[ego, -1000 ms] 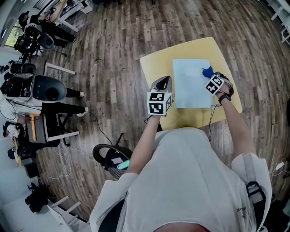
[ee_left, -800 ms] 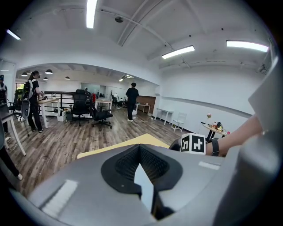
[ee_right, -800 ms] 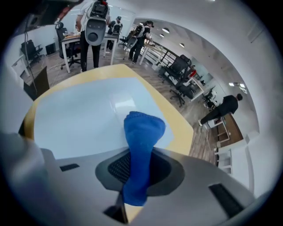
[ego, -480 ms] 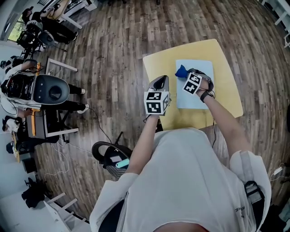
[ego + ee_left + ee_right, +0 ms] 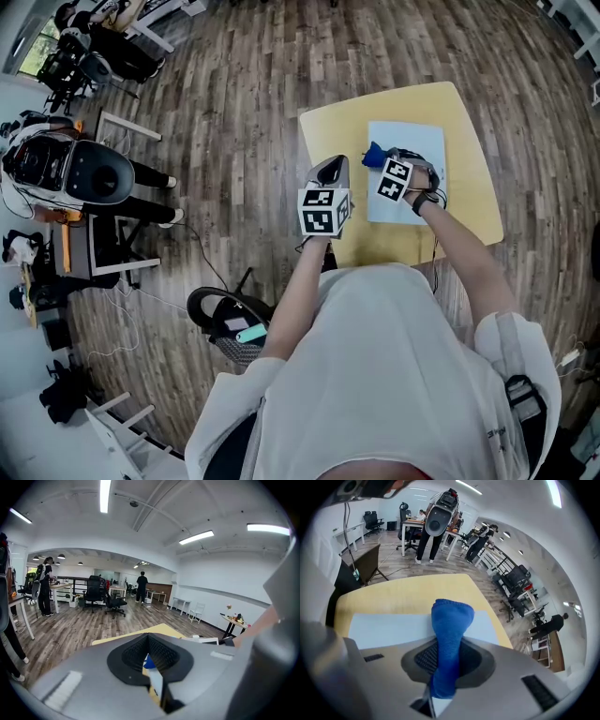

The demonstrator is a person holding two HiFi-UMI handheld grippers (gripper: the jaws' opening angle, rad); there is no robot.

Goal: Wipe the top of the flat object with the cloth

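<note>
1. Progress looks mid-wipe: the cloth (image 5: 374, 153) is gripped and lies over the left edge of the flat sheet (image 5: 417, 141). That pale blue sheet rests on the yellow table (image 5: 323, 131).
2. Left of the sheet, the left gripper (image 5: 334, 169) hangs over bare tabletop just beside the sheet's left edge. Its own view shows the jaws brought together with nothing between them. It is not touching the sheet and takes no part in the wiping.
3. At the sheet's left edge, toward the far corner, the right gripper (image 5: 382, 162) has its jaws clamped on the blue cloth. The folded cloth stands up out of the jaws and pokes past them. Its free end points toward the sheet's left border.
4. The middle and right of the sheet lie open, with nothing on them. No dirt or wet streaks show from this height, so it may be that some of the sheet is already wiped, though the surface gives no sign either way. As I judge it, what remains is to carry the cloth across from the left edge to the right and near parts.
5. Containers: none stands on or beside the sheet, so there is nothing to fill or empty.
</note>
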